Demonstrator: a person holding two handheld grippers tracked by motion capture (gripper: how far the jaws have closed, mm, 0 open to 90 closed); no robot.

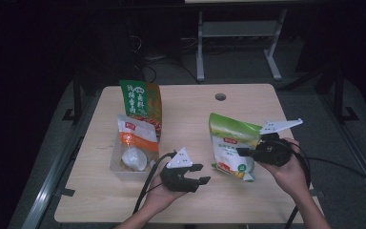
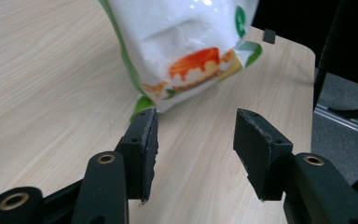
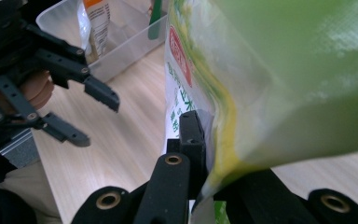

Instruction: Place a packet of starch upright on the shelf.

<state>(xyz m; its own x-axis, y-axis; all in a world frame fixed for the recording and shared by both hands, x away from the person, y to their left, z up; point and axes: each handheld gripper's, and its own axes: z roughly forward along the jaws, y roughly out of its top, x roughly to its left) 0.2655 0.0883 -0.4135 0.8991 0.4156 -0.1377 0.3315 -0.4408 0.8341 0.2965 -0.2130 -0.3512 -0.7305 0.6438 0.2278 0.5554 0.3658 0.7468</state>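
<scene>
A green-and-white bag (image 1: pixel 228 143) with a cake picture stands tilted on the wooden table (image 1: pixel 190 119), right of centre. My right gripper (image 1: pixel 244 152) is shut on the bag's side edge; in the right gripper view the jaws (image 3: pixel 209 135) pinch the bag (image 3: pixel 284 70) by its seam. My left gripper (image 1: pixel 201 174) sits open just left of the bag, with nothing between its fingers. In the left gripper view the open jaws (image 2: pixel 196 126) point at the bag's lower corner (image 2: pixel 186 42), a little short of it.
A clear plastic bin (image 1: pixel 116 168) at the left holds an orange-and-white bag (image 1: pixel 136 136) and a taller green-and-orange bag (image 1: pixel 140 102). A cable hole (image 1: pixel 220 97) lies near the table's far edge. Bare table top lies between bin and held bag.
</scene>
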